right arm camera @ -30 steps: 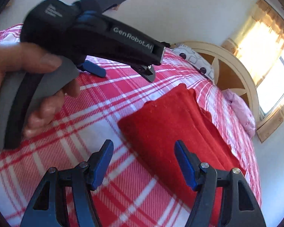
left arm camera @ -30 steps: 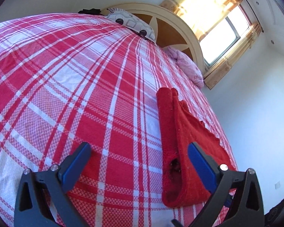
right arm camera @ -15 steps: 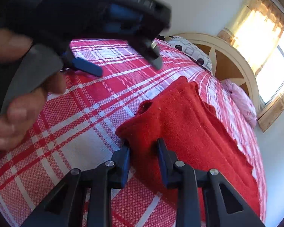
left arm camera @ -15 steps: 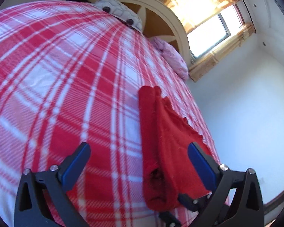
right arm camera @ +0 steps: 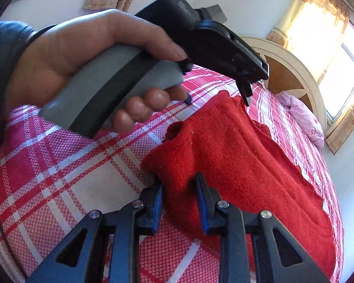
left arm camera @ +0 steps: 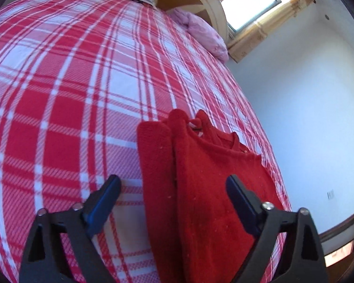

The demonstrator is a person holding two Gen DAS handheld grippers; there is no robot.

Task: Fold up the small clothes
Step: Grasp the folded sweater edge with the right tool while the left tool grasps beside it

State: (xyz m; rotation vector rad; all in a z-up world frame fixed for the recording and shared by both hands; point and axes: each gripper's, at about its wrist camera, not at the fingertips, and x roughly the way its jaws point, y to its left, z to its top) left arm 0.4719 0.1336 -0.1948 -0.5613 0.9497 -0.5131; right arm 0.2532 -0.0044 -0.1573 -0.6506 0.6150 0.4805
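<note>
With the red garment [right arm camera: 236, 155] lying part-folded on the plaid bed [left arm camera: 59, 82], the right tool [right arm camera: 178, 184] has just clamped its near corner, and the left tool [left arm camera: 172, 188], swung over the garment's near end, is closing with nothing gripped, so the next fold looks imminent.

Soft cloth on the bed, hard matt plastic in the hands

The red garment [left arm camera: 207, 188] is a fuzzy, nubbly knit flecked with pale lint; the bedspread [left arm camera: 66, 89] is a woven red-and-white check, its weave coarse and grainy in the right wrist view; the right gripper [right arm camera: 179, 195] has matt black plastic arms, smooth blue pads and shiny metal rivets; the left gripper [left arm camera: 174, 200] is built the same, its handle [right arm camera: 101, 94] smooth matt grey; the headboard [right arm camera: 292, 70] is glossy cream paint around brown wood; the pink pillow [left arm camera: 205, 35] looks soft and crumpled.
</note>
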